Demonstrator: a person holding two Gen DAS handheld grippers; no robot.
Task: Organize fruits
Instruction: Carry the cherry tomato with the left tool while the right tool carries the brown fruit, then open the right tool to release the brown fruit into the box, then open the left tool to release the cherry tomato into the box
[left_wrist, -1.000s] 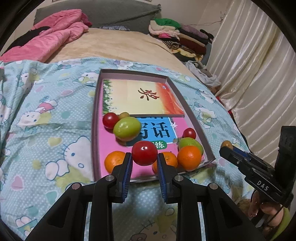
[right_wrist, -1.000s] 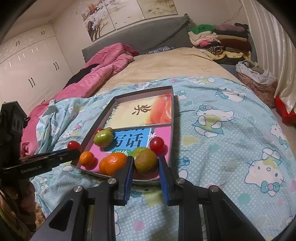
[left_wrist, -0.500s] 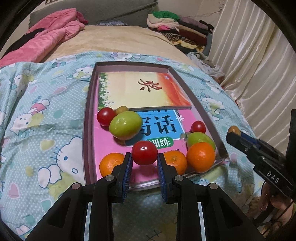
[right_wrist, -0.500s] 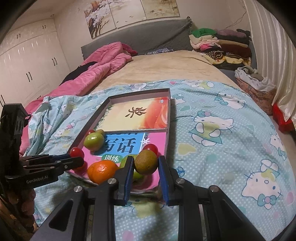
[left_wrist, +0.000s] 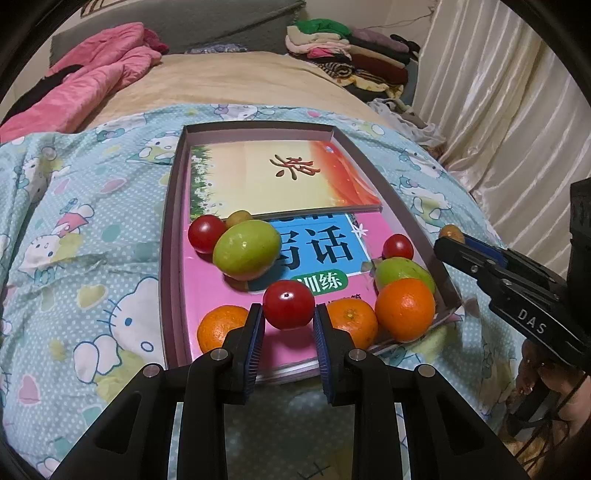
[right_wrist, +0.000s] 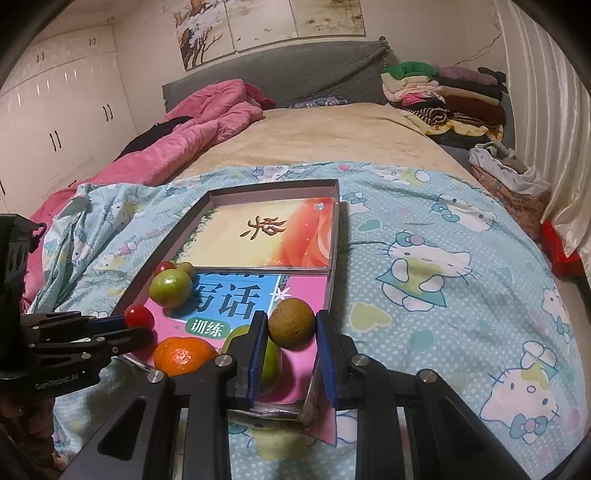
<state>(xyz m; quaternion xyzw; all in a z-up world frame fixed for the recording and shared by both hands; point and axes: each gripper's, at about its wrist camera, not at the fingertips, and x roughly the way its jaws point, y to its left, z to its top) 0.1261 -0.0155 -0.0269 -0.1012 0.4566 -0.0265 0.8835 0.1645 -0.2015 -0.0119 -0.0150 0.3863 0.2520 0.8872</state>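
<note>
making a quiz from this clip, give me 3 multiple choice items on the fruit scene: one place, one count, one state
1. Where does the box of fruit lie?
A. on a wooden desk
B. on a patterned blanket on a bed
C. on the floor

2. How many oranges show in the left wrist view?
A. one
B. three
C. five

3. What does the left hand-held gripper hold?
A. a red tomato
B. a book
C. nothing

Answers:
1 B, cartoon-cat bedding lies under the box.
2 B, three sit along the box's near edge.
3 A, the tomato sits clamped between its blue pads; the right hand-held gripper clamps a brown fruit.
</note>
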